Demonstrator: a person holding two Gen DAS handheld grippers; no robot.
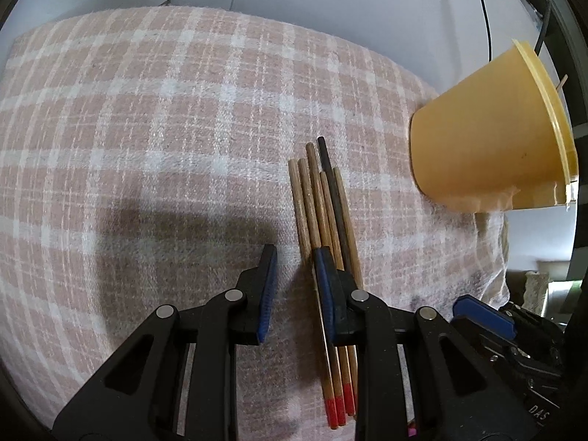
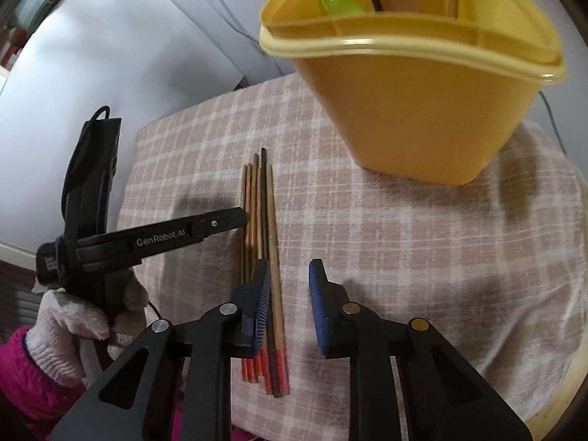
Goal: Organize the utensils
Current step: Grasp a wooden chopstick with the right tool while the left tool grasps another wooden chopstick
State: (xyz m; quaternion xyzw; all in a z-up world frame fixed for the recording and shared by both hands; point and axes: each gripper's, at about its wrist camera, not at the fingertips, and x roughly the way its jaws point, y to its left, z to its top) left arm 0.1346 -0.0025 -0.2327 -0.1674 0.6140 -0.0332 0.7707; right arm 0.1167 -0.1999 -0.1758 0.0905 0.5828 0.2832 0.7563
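Several wooden chopsticks (image 1: 319, 205) with red ends, one of them dark, lie side by side on the pink checked cloth (image 1: 147, 128); they also show in the right wrist view (image 2: 262, 213). My left gripper (image 1: 296, 262) is open and empty, its right finger over the bundle's near part. My right gripper (image 2: 288, 275) is open and empty, its left finger over the bundle's right side. The yellow utensil holder (image 2: 415, 84) stands behind the chopsticks to the right and holds a green utensil (image 2: 336, 3); it shows at the right edge of the left wrist view (image 1: 488, 136).
The left gripper's body (image 2: 147, 239), held by a gloved hand (image 2: 66, 327), sits left of the chopsticks. A white appliance (image 2: 110, 55) and cables stand behind the cloth. The right gripper's finger (image 1: 481, 316) shows low right.
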